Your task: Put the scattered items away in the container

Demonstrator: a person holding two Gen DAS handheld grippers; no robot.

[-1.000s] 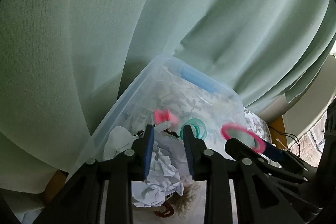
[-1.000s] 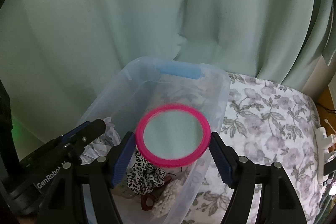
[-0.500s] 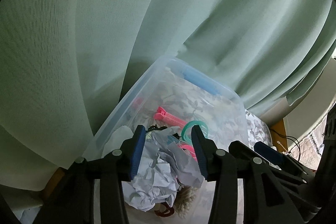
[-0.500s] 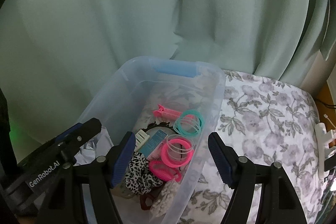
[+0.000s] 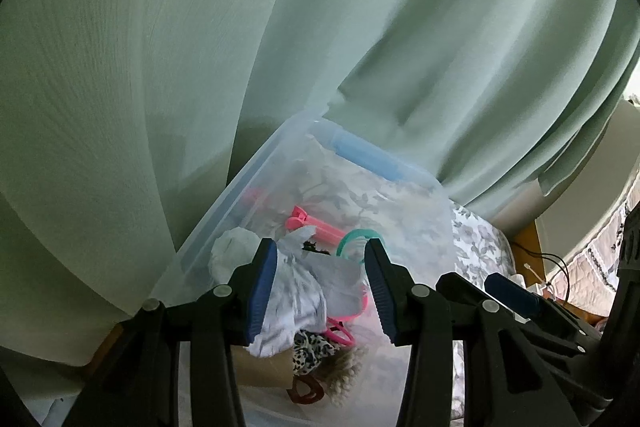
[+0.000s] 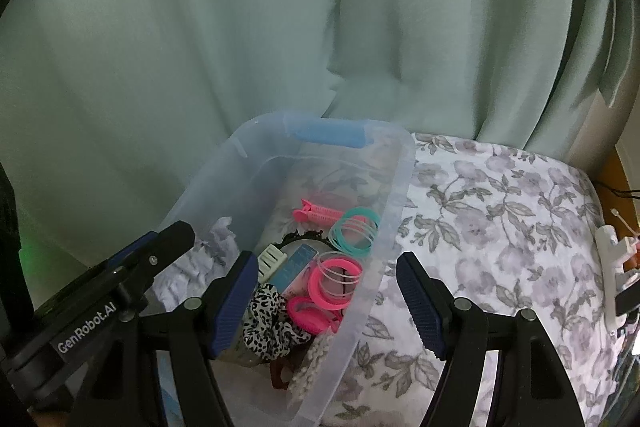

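Left wrist view: the crumpled white paper [image 5: 296,291] lies between the left claw's [image 5: 320,291] blue pads, leaning against the left-hand pad [image 5: 262,287] with a clear gap to the other, so the jaws stand apart and nothing is clamped; the wad sits inside the clear plastic container [image 5: 208,223], on top of the heap at its near end. It looks light and springy, so it could cling to that pad and be dragged back out over the near wall when the claw lifts. Deeper in the container lie a leopard-print scrunchie [image 6: 268,323], pink hair rollers [image 6: 334,283], teal hair rollers [image 6: 354,229] and a pink clip [image 6: 318,215]. The right claw [image 6: 326,303] is spread wide and empty, straddling the container's right wall, one finger inside and one over the floral bedspread [image 6: 500,219]; a careless pull could catch that wall and tip or slide the light container across the soft bed toward the green curtain [image 6: 240,27].
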